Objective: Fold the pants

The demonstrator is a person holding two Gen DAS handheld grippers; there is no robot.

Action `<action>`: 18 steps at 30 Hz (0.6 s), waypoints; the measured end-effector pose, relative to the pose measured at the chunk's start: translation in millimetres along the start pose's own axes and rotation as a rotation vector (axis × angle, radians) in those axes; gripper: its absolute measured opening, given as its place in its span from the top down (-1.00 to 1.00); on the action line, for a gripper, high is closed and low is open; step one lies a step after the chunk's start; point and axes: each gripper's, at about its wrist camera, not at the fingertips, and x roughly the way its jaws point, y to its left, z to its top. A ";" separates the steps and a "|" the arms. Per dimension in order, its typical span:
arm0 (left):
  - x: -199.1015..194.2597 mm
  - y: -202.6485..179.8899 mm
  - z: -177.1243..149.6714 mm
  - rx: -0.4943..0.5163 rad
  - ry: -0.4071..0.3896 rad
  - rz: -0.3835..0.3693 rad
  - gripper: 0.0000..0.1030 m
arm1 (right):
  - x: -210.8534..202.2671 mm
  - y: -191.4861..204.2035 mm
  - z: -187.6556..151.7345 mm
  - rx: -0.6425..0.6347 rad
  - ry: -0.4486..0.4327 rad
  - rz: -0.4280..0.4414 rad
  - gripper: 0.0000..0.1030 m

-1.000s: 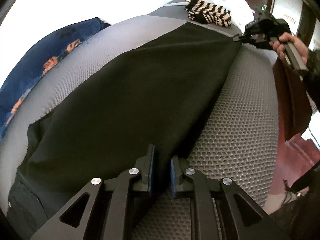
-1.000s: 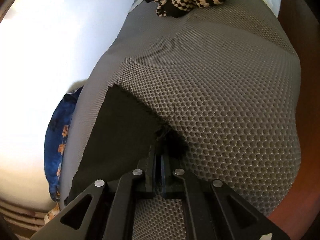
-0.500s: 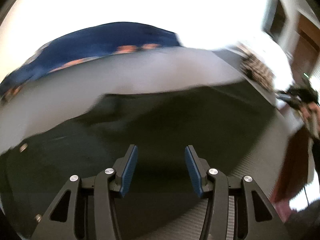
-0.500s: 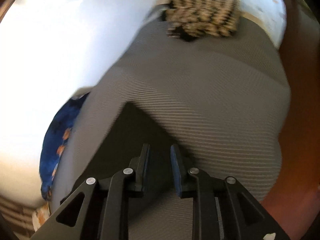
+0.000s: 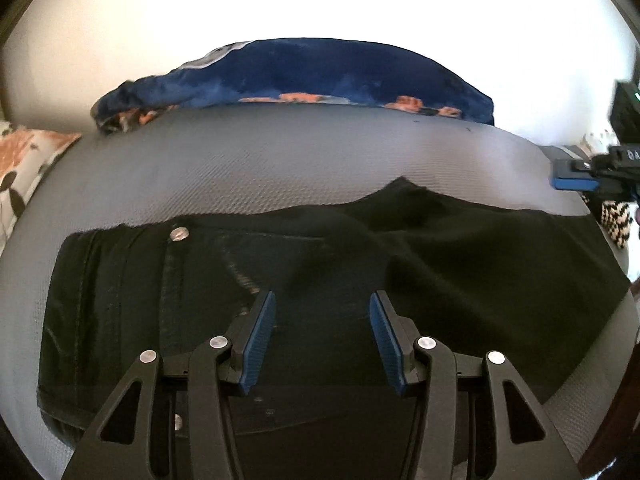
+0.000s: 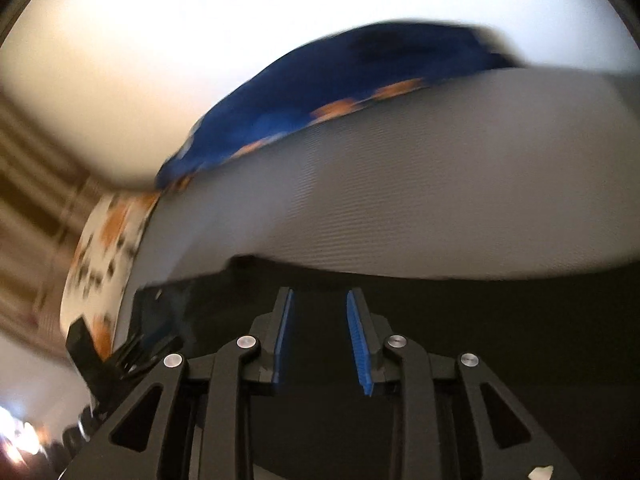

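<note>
The grey mesh mattress (image 5: 304,168) fills most of both views, and the black pants (image 5: 320,272) lie flat across its near part, waistband and metal button (image 5: 179,233) to the left. A second ago both hand-held grippers pinched the pants' edges; now both have let go. The left hand-held gripper (image 5: 322,338) hangs over the pants with jaws spread and nothing between them. The right hand-held gripper (image 6: 320,342) is also above the dark cloth, its jaws opening, empty. Beyond the pants, at the mattress's far edge, lies a blue blanket (image 5: 320,76). That fold looks laid; the next likely needs fresh grips.
</note>
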 end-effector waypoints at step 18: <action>2.9 42.2 -10.2 -0.023 -0.013 -0.062 0.02 | 157.7 72.2 56.8 -0.201 0.287 0.111 0.79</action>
